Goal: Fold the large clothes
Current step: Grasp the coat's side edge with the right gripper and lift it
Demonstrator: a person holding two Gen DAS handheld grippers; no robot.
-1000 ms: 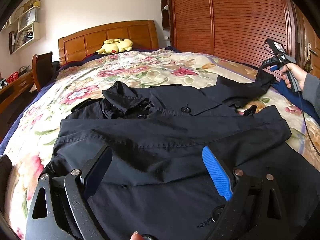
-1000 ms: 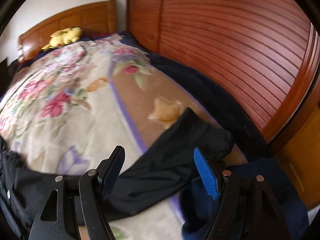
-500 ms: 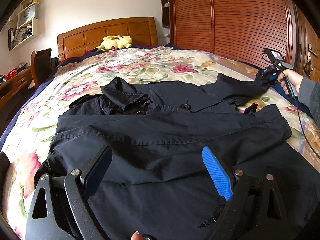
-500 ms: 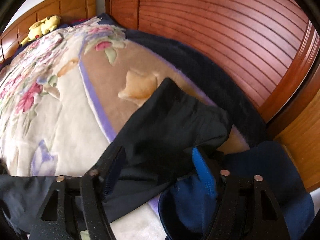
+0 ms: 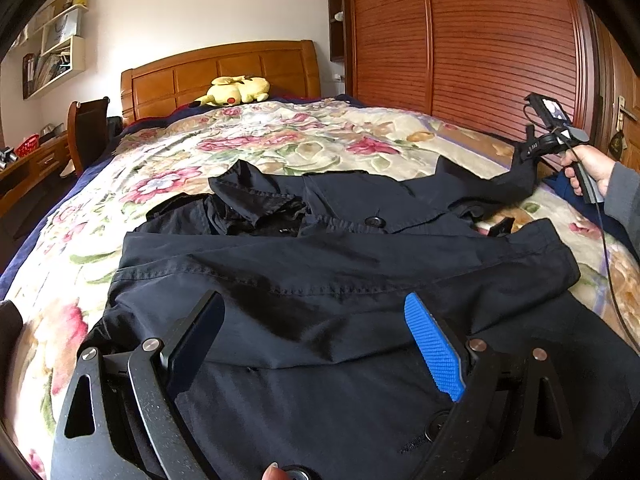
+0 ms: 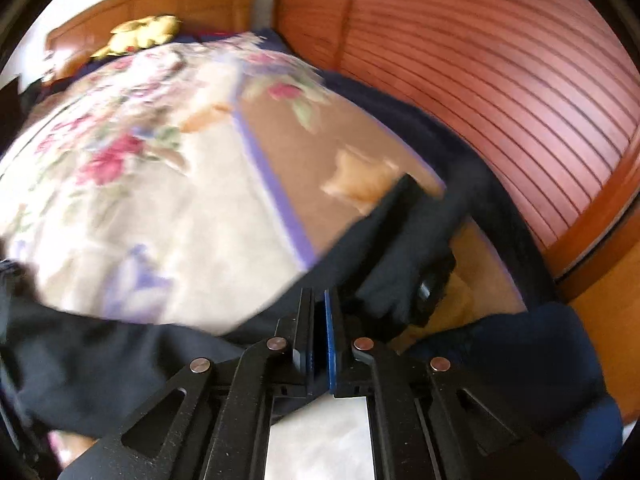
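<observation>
Bed with floral-print quilt [image 5: 280, 140] under everything, wooden headboard [image 5: 220, 68] far ahead of the left fingers. Reddish-brown slatted wooden wardrobe doors [image 5: 480, 40] ahead and to the right.

Large black button-front coat [image 5: 340, 272] spread flat on the quilt, directly below and ahead of the left gripper [image 5: 316, 344]; collar bunched ahead of the fingers, one sleeve [image 5: 500, 184] stretched out to the right toward the right gripper [image 5: 532, 148]. Dark blue fabric [image 6: 520, 356] just right of the right fingers, at the bed edge.

Left fingers [image 5: 434, 348] wide apart, hovering just above the coat body, nothing between them; blue pad on the right finger, black on the left.

Right gripper [image 6: 318, 320] held in a hand [image 5: 588, 168] with grey sleeve cuff; fingers [image 6: 330, 328] closing to a narrow slit, nearly pressed together. Black sleeve cloth lying around and just ahead of the tips; pinched cloth between the pads not clearly visible, view blurred. Sleeve end looks drawn up to the tips in the left wrist view.

Yellow plush toy [image 5: 236, 90] far ahead, against the headboard. Black round coat button [image 5: 375, 221] ahead, between the left fingers.
</observation>
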